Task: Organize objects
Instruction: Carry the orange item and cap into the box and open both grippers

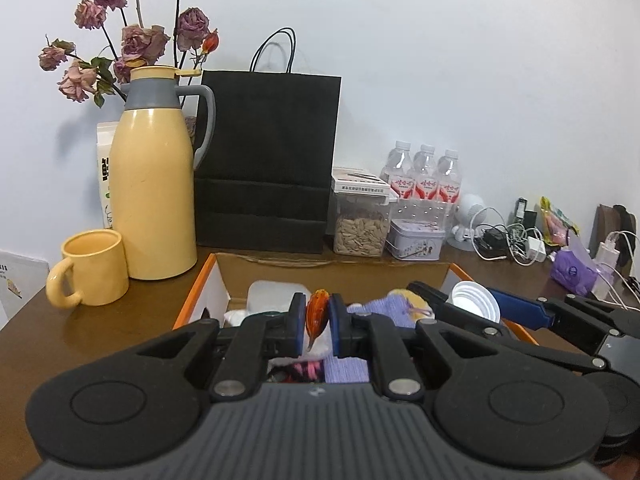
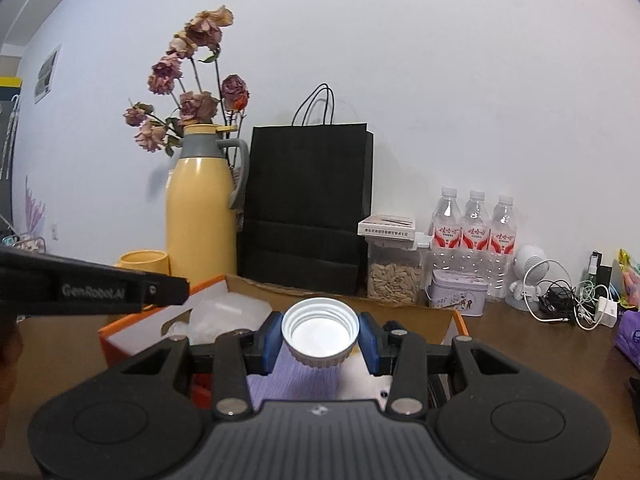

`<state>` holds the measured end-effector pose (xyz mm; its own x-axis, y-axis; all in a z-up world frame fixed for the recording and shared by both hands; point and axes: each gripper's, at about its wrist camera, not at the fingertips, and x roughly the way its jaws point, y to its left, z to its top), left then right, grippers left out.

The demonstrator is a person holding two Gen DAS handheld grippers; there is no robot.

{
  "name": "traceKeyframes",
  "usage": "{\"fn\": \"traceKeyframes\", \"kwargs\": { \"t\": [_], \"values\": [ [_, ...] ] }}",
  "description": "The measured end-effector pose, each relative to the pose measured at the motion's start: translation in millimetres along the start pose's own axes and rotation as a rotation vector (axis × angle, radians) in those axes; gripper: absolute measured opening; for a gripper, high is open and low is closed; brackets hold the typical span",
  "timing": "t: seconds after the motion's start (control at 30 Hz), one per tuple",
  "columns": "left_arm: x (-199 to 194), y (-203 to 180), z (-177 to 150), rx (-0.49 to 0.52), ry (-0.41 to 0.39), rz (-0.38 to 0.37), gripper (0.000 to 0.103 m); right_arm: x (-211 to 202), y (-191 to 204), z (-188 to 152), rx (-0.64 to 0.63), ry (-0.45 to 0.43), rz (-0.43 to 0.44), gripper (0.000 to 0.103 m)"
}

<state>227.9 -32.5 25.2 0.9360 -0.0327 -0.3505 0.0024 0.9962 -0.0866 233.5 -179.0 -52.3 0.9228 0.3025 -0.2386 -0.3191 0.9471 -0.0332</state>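
My left gripper (image 1: 317,318) is shut on a small orange, glossy object (image 1: 316,314), held above an open cardboard box with orange edges (image 1: 188,300). The box holds purple cloth (image 1: 376,308), a white plastic tub (image 1: 268,296) and other soft items. My right gripper (image 2: 320,338) is shut on a white ribbed screw lid (image 2: 320,332), its hollow side facing the camera, over the same box (image 2: 120,330). In the left wrist view the right gripper (image 1: 476,304) reaches in from the right with the lid (image 1: 476,300).
A yellow thermos (image 1: 154,184) and yellow mug (image 1: 94,268) stand left of the box. Behind it are a black paper bag (image 1: 268,160), a seed jar (image 1: 360,224), a tin (image 1: 416,240), three water bottles (image 1: 426,176), a white figure, chargers and cables (image 1: 516,240).
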Motion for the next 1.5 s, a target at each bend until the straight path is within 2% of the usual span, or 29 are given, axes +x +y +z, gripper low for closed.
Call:
{"fn": "traceKeyframes", "kwargs": {
  "t": [0.17, 0.3, 0.7, 0.77, 0.8, 0.83, 0.9, 1.03, 1.5],
  "values": [
    [26.4, 1.2, 2.2, -0.010, -0.001, 0.028, 0.013, 23.4, -7.1, 0.1, 0.019, 0.002, -0.021, 0.039],
    [37.9, 4.9, -3.1, -0.006, 0.026, 0.036, 0.013, 34.4, -12.0, -10.3, 0.030, 0.042, -0.018, 0.039],
    [30.5, 3.3, -6.6, 0.014, -0.011, 0.045, 0.013, 35.3, -13.9, -14.8, 0.043, 0.061, -0.026, 0.039],
    [29.0, 6.8, -7.8, 0.001, -0.024, 0.063, 0.020, 34.4, -16.3, -16.1, 0.057, 0.064, -0.033, 0.044],
    [28.4, 8.3, -8.0, -0.002, -0.025, 0.071, 0.038, 33.7, -17.4, -16.9, 0.064, 0.066, -0.036, 0.062],
    [27.5, 10.3, -7.9, -0.009, -0.030, 0.087, 0.069, 32.3, -18.1, -17.6, 0.070, 0.062, -0.042, 0.085],
    [23.8, 13.4, -7.7, -0.024, -0.057, 0.115, 0.103, 27.7, -17.7, -17.7, 0.067, 0.038, -0.054, 0.101],
    [19.3, 16.6, -4.5, -0.035, -0.078, 0.131, 0.103, 24.2, -16.4, -17.1, 0.061, 0.027, -0.055, 0.103],
    [20.8, 18.3, -8.1, -0.038, -0.050, 0.119, 0.103, 22.2, -15.1, -17.4, 0.057, 0.027, -0.061, 0.103]
  ]
}}
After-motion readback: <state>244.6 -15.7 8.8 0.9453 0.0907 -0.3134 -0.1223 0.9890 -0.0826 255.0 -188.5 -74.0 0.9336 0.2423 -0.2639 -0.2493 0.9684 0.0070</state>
